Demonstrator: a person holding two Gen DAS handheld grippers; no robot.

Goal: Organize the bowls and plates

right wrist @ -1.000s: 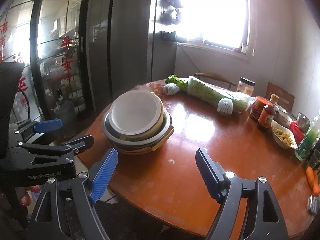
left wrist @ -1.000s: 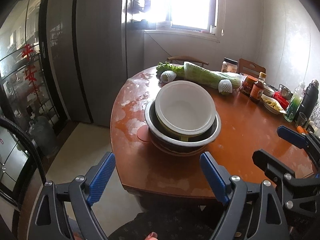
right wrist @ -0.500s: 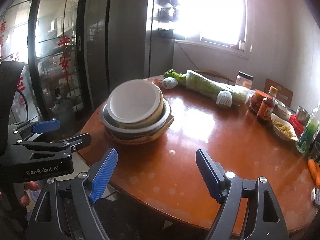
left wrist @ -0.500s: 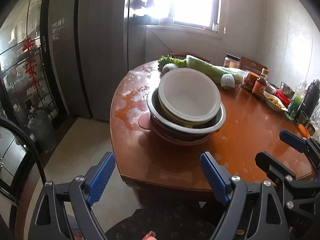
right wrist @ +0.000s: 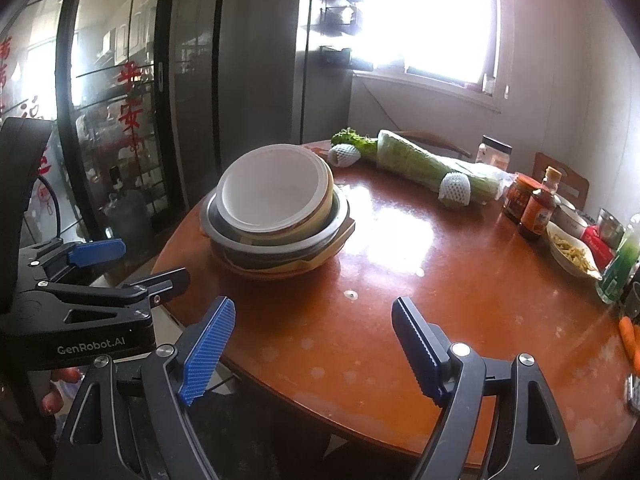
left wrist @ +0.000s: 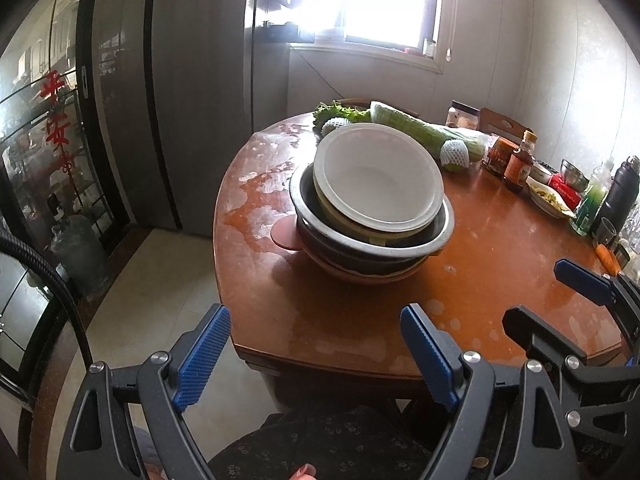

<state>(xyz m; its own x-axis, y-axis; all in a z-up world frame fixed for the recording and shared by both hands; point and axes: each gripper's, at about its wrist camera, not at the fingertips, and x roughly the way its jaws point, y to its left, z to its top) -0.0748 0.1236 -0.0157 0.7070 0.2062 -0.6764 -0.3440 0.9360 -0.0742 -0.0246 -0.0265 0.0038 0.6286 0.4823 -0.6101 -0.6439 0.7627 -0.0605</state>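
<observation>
A round, glossy brown surface (left wrist: 500, 240) near a bright window (right wrist: 432, 20) carries nested bowls (left wrist: 372, 204) — both grippers' jaws, left gripper (left wrist: 316, 360) and right gripper (right wrist: 312, 344), gape empty.

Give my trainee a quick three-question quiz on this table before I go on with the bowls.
1. True or false: the white bowl sits on top of the stack, nested inside the steel bowl.
2. Multiple choice: what are the left gripper and right gripper holding? A) a bowl each B) nothing, both open C) one plate between them
3. Fill in: the long wrapped greens lie ____ the stack, on the window side of the table.

Key: 1 true; 2 B; 3 behind.
</observation>
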